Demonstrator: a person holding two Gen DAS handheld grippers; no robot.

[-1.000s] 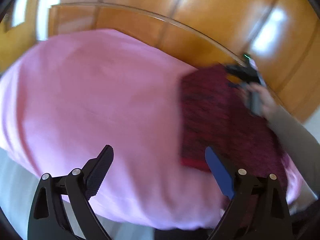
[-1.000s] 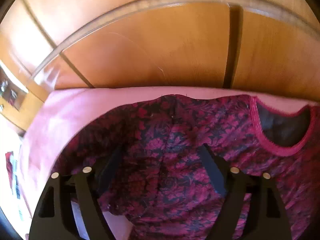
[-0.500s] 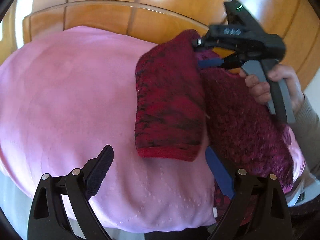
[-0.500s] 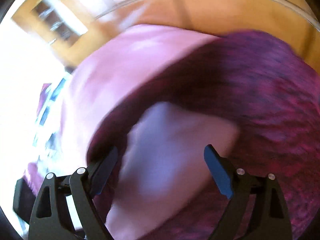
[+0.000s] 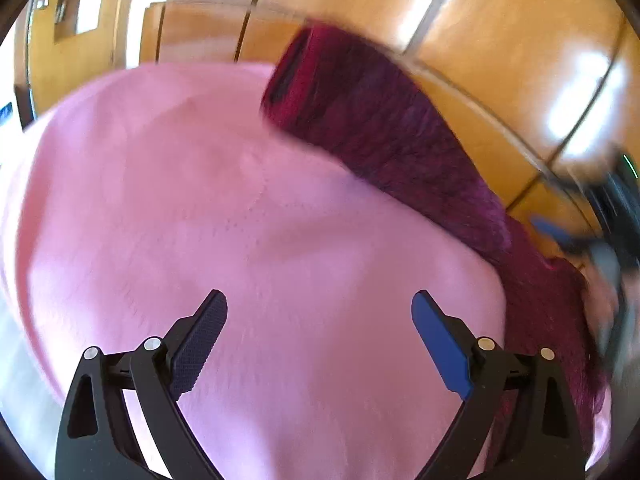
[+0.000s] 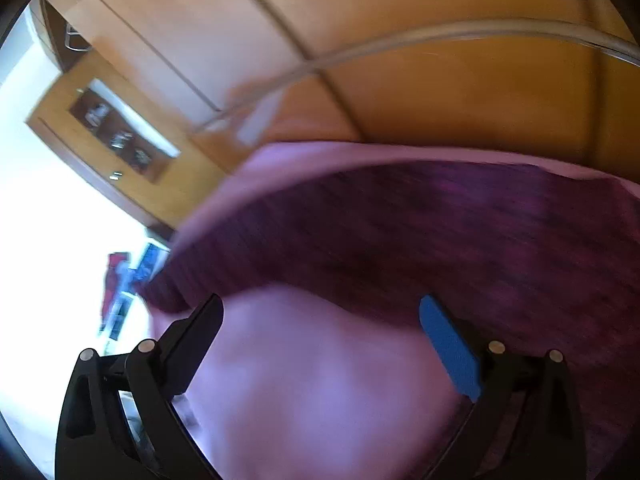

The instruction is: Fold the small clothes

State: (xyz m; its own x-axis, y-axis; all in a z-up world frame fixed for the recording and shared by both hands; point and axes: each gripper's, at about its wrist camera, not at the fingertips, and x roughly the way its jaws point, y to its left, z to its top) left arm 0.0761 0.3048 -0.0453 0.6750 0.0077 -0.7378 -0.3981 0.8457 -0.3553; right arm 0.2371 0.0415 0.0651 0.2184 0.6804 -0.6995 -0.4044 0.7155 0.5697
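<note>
Early in the fold, judging by the blur: dark red garment (image 5: 400,140) lying stretched beyond left gripper (image 5: 319,340), fingers spread, empty; right gripper (image 6: 320,344) likewise spread, empty, over pink bedspread (image 5: 200,220).

Both wrist views face the headboard (image 5: 480,20) (sharing the garment (image 5: 400,132))

Pink blanket before wooden panelling

A pink blanket (image 5: 248,240) is spread below glossy wooden panels (image 5: 500,40); a recessed wooden shelf niche (image 6: 120,136) is seen at the left, blurred.
</note>
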